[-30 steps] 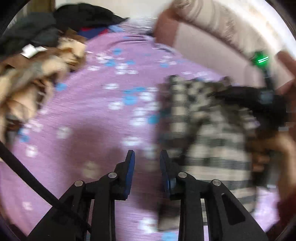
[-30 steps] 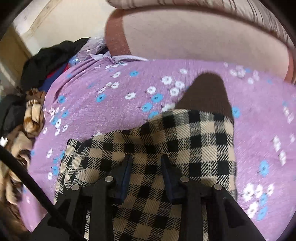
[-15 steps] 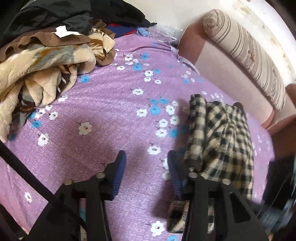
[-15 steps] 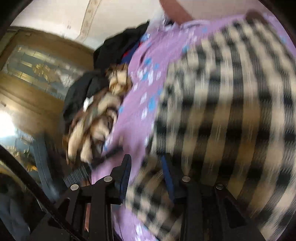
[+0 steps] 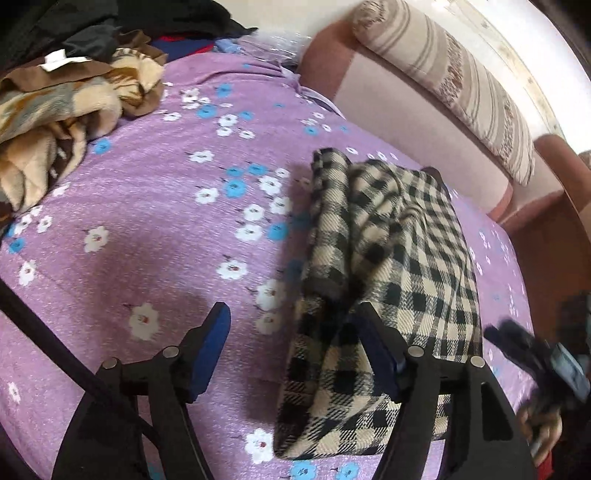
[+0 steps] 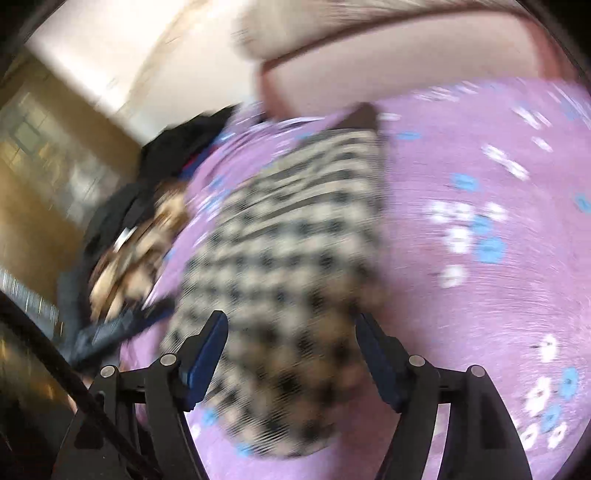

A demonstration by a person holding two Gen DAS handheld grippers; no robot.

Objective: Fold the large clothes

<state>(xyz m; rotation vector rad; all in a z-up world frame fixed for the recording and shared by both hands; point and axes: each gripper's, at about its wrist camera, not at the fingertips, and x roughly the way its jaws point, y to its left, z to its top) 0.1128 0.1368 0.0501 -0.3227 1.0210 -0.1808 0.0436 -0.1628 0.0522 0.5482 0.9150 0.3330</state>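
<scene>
Nearest in the left wrist view, the left gripper [image 5: 291,350] has its jaws wide apart and they are opening; between them is only the purple flowered bedcover [image 5: 155,236], and its right finger stands at the near left edge of the folded checked garment [image 5: 391,280], gripping nothing. In the blurred right wrist view, the right gripper [image 6: 290,354] is also opening wide above the near end of the same garment [image 6: 288,258]; the cloth shows between the fingers, but the pads do not press it. The garment lies folded on the bedcover, in a long packet. Farther left is a pile of beige and brown blankets [image 5: 55,122] with dark clothes [image 5: 122,26] behind. At the back is a pink sofa back [image 5: 406,110] with a striped cushion [image 5: 450,85] on it.
</scene>
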